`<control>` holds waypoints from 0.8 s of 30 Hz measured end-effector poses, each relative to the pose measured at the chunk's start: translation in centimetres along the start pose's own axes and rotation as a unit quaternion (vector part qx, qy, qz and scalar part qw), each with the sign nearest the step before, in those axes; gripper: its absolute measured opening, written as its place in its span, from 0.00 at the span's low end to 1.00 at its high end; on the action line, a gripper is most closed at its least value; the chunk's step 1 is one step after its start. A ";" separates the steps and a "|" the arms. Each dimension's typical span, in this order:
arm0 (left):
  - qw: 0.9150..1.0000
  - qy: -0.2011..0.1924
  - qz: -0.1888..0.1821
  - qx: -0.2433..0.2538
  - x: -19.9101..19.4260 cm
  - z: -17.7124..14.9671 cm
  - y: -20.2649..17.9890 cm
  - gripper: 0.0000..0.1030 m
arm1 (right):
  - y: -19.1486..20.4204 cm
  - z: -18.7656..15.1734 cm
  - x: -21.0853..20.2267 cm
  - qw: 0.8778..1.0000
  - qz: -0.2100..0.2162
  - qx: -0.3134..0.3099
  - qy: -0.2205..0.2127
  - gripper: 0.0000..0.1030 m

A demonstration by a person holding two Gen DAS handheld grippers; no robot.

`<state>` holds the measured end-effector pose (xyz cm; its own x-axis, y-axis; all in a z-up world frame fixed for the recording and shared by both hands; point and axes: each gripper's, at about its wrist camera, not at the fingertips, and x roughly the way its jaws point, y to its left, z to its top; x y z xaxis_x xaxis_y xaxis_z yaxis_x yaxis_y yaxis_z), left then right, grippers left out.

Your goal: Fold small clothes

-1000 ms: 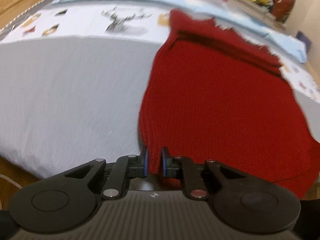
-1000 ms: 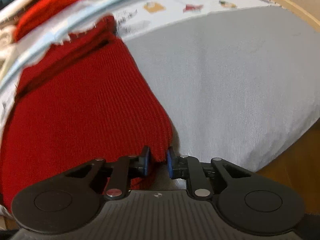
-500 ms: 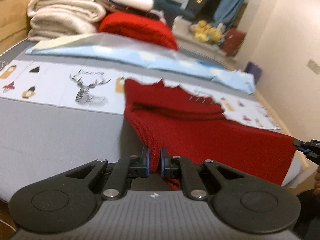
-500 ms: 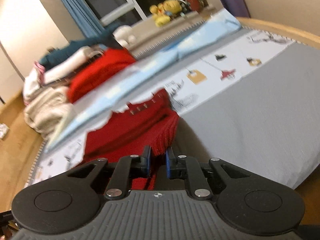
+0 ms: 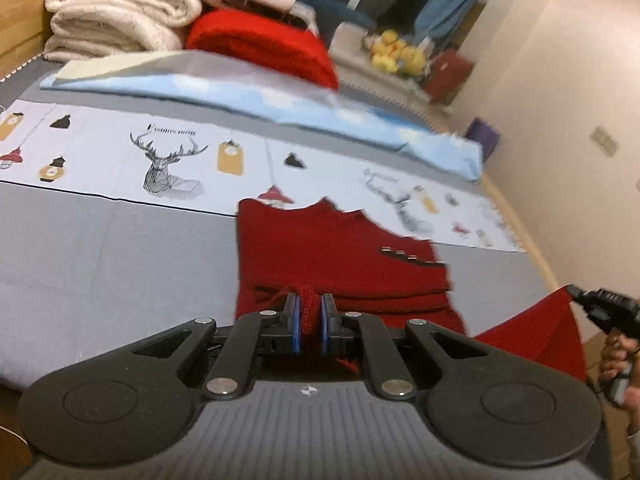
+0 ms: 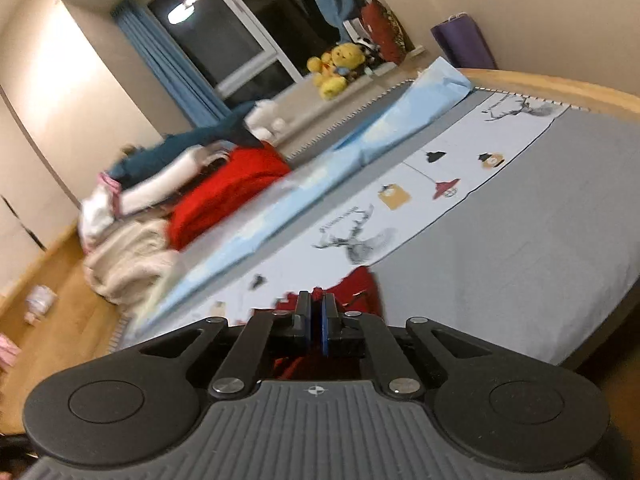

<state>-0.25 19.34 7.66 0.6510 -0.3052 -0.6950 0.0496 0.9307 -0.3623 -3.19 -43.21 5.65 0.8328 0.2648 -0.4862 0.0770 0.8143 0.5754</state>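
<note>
A small red knitted garment (image 5: pixel 340 256) lies on the grey bed sheet (image 5: pixel 100 264), its top end with a row of metal snaps flat on the bed. My left gripper (image 5: pixel 308 312) is shut on its bottom hem and holds it lifted over the flat part. My right gripper (image 6: pixel 316 314) is shut on the other hem corner; it shows at the right edge of the left wrist view (image 5: pixel 600 304), stretching a red corner (image 5: pixel 548 328) off the bed. In the right wrist view only a bit of the garment (image 6: pixel 360 288) shows past the fingers.
A printed white strip with a deer (image 5: pixel 168 160) crosses the bed behind the garment. Beyond lie a light blue folded sheet (image 5: pixel 280 100), a red folded knit (image 5: pixel 260 44) and cream blankets (image 5: pixel 116 16). A wall (image 5: pixel 560 80) and wooden bed edge (image 5: pixel 516 216) are at right.
Both grippers have lifted the garment's bottom hem off the bed and carried it up and forward over the rest. The flat part now looks shorter, with the hem held above it.
</note>
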 end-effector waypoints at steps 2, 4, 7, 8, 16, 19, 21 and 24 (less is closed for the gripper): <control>1.000 0.006 0.013 -0.001 4.4 2.5 1.6 0.09 | -0.4 0.9 3.9 0.999 -0.012 0.023 0.020 0.04; 0.998 0.002 0.040 -0.042 8.8 5.4 4.0 0.09 | -0.4 2.3 8.1 0.999 -0.015 0.039 0.029 0.04; 0.996 -0.030 0.056 -0.064 13.4 8.3 6.7 0.11 | -0.6 4.6 15.6 0.997 -0.042 0.051 0.044 0.08; 0.994 -0.032 0.064 -0.080 14.5 8.7 7.7 0.19 | -0.9 5.1 17.9 0.996 -0.050 0.061 0.049 0.12; 0.982 0.100 0.082 -0.136 22.3 5.4 11.3 0.44 | -4.6 1.6 27.4 0.976 -0.135 0.082 0.150 0.36; 0.982 0.120 0.085 -0.118 24.3 5.4 11.3 0.52 | -4.8 0.4 29.5 0.970 -0.150 0.062 0.182 0.43; 0.979 0.135 0.084 -0.126 25.6 5.1 11.5 0.52 | -4.6 -0.5 30.7 0.968 -0.154 0.030 0.196 0.49; 0.974 0.161 0.083 -0.137 27.3 4.4 11.5 0.53 | -5.1 -1.8 31.9 0.959 -0.173 0.018 0.224 0.50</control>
<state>21.43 22.60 -12.69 0.3587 -0.2435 -0.9011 -0.2688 0.8976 -0.3495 22.03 -37.95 -13.97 0.4362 0.1838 -0.8809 0.3312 0.8774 0.3471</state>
